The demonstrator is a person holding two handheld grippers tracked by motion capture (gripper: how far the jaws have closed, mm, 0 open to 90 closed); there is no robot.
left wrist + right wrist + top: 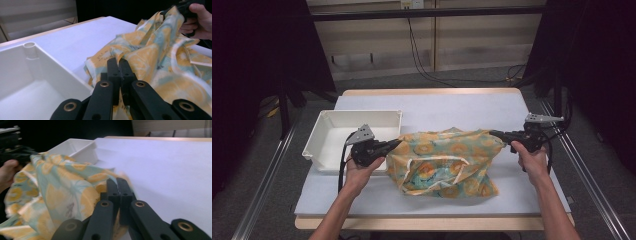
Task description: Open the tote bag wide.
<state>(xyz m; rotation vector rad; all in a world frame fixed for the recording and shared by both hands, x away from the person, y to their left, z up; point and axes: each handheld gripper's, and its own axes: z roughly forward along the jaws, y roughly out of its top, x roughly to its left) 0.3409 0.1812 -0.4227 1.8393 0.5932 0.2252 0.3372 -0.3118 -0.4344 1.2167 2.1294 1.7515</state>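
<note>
Two grippers, left gripper [396,143] and right gripper [493,133], pinch one cloth [447,162] beside one tray [328,120].

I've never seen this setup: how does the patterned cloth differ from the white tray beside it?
The cloth is soft, crumpled and orange-and-teal printed; the tray is rigid, plain white and boxy. The cloth is pinched by the left gripper and right gripper; the tray is untouched. Both rest on the table.

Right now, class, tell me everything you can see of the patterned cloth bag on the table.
The cloth bag is thin fabric printed with orange citrus slices on pale teal, with a cream strap looped across its front. It lies crumpled on the white table, beside the white tray. The left gripper and right gripper are each shut on an upper corner, stretching its top edge between them.
</note>
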